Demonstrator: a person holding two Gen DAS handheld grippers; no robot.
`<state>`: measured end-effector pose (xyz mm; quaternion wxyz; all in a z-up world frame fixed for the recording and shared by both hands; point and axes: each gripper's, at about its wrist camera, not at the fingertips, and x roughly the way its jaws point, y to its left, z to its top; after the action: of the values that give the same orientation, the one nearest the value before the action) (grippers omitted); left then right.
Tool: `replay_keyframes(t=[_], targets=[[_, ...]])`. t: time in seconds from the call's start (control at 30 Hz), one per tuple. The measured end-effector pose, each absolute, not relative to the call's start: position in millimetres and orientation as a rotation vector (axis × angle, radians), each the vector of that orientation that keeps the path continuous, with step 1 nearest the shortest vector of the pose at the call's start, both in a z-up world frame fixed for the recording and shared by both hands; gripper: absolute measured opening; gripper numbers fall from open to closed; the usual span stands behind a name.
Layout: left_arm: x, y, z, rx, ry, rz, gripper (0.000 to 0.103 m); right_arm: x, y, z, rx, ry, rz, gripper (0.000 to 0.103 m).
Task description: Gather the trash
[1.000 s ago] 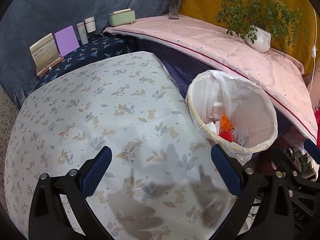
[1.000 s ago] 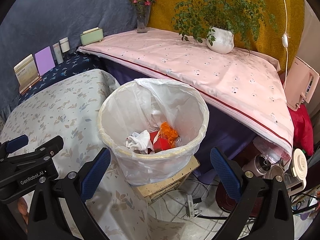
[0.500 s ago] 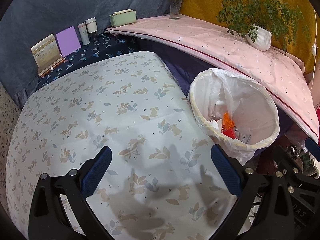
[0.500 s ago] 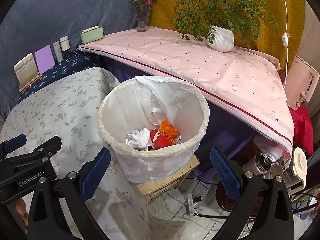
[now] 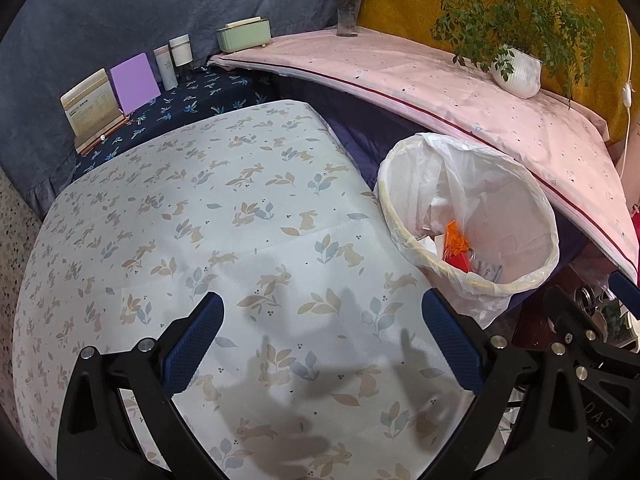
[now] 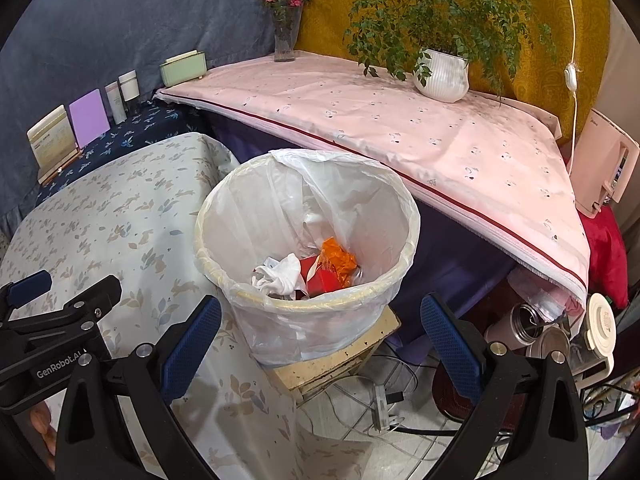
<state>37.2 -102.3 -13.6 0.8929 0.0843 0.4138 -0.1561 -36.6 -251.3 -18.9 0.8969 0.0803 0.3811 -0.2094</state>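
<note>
- Hovering nearest the lens, the left gripper (image 5: 322, 342) has its blue-padded fingers (image 5: 194, 342) spread wide with nothing between them, over the pale worktop covered in a cloth printed with rabbits and leaves (image 5: 208, 216).
- Shadows of the fingers fall on that cloth just in front of the gripper.
- The right gripper (image 6: 320, 344) also has its blue-padded fingers (image 6: 450, 346) spread wide and holds nothing; it sits on the near side of the round waste bin lined with a white plastic bag (image 6: 240, 216), looking down into it.
- The bin stands just beside the worktop's right edge, on a small scuffed cream stool (image 6: 340, 360), its rim below the cloth surface.
- Trash lies at the bottom of the bin: a crumpled white tissue (image 6: 280, 276), a red box (image 6: 324, 276) and a crinkled orange wrapper (image 6: 338, 258), all touching one another.
- To the right of the bin, low down, sit metal pots and a white lid (image 6: 600, 320).
- Beyond the bin, a shelf draped in pink cloth with a dark red stripe (image 6: 400, 120) carries a white ribbed pot with a green plant (image 6: 442, 76) and a glass vase of pink flowers (image 6: 285, 40).
- Left of the bin and further back, on dark blue floral cloth, stand a purple card (image 5: 134, 82), two small bottles and a pale green box (image 5: 244, 34).
</note>
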Motion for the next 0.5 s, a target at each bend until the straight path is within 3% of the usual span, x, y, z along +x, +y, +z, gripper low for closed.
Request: replay_keyframes(t=[0.5], targets=[[34.2,-106.1,-14.2,0.181,0.858,-0.337,0.095,-36.1,-252.3,-18.9,0.169,0.791,-0.435,0.096]])
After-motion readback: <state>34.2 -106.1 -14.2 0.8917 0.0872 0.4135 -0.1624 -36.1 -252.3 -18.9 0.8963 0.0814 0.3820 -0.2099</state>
